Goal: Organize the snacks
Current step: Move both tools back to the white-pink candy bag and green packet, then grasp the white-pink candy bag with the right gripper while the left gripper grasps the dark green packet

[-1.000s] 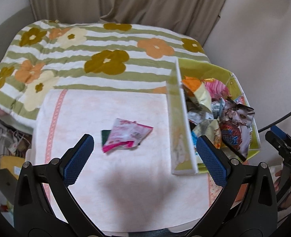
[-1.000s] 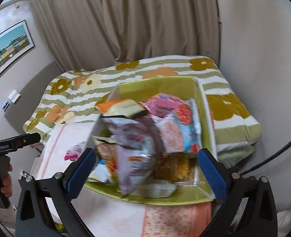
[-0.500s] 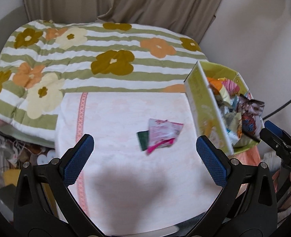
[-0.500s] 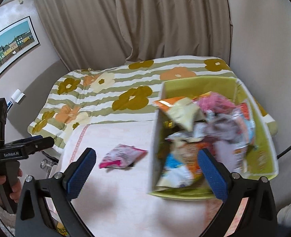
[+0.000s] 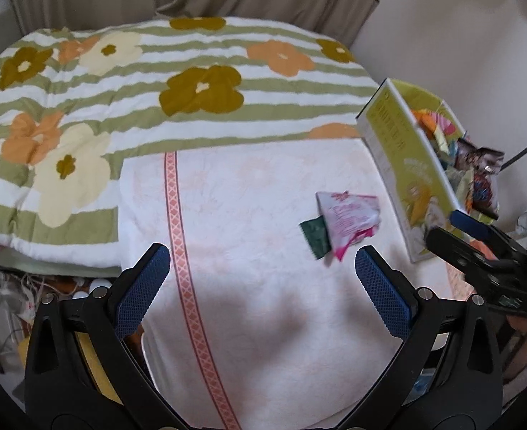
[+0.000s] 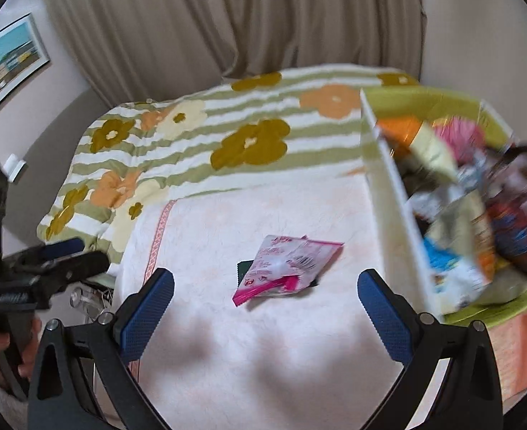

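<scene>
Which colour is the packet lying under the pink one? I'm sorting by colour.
Dark green packet, clearest in the left wrist view.

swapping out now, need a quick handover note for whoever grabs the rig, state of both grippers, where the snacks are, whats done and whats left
Left hand-held gripper: open, empty, above the pale towel.
Right hand-held gripper: open, empty, facing the loose snacks.
Pink snack packet lies on the towel, overlapping a dark green packet.
Yellow-green box at the towel's right edge is piled with snack bags.
Done: most snacks are in the box.
Left: likely the two loose packets.
</scene>
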Demonstrator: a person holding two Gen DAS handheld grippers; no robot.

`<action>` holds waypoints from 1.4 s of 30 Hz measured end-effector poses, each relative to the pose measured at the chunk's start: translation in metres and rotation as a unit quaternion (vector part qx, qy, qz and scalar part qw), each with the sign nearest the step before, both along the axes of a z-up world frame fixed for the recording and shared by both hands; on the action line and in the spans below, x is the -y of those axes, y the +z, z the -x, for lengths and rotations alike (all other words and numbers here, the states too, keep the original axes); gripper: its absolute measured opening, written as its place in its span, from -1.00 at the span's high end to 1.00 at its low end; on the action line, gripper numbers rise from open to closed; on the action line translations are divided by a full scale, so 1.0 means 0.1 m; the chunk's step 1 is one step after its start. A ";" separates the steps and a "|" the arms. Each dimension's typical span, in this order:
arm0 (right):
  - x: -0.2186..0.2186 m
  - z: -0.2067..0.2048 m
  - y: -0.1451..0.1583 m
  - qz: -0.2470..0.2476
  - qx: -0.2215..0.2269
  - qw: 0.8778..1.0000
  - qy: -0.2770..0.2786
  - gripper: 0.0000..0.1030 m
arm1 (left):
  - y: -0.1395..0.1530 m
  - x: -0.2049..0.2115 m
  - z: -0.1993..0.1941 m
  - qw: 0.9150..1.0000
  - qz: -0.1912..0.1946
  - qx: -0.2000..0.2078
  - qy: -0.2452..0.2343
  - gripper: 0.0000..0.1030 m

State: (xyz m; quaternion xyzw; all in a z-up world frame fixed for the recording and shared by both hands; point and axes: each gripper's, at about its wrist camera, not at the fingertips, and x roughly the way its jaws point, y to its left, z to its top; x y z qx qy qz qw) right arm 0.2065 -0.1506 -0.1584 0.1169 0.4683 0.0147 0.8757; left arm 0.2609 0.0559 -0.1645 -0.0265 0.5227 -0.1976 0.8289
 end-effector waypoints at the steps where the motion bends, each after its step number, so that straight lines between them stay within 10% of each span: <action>1: -0.01 -0.07 -0.12 0.004 -0.009 1.000 -0.008 -0.99 | -0.08 0.00 -0.04 1.000 0.000 -0.006 -0.002 -0.99; 21: -0.08 -0.56 -1.06 0.026 -0.057 0.997 -0.034 -0.95 | -1.02 0.33 -0.39 0.997 -0.025 -0.039 -0.059 -0.99; 30: -0.02 -0.53 -1.04 0.033 -0.050 0.998 -0.023 -0.26 | -1.11 0.54 -0.42 0.994 -0.040 -0.039 -0.095 -0.99; 42: 0.11 -0.02 -0.97 0.039 -0.059 0.997 -0.043 -0.20 | -1.08 1.15 -0.33 0.961 -0.113 0.028 -0.249 -0.99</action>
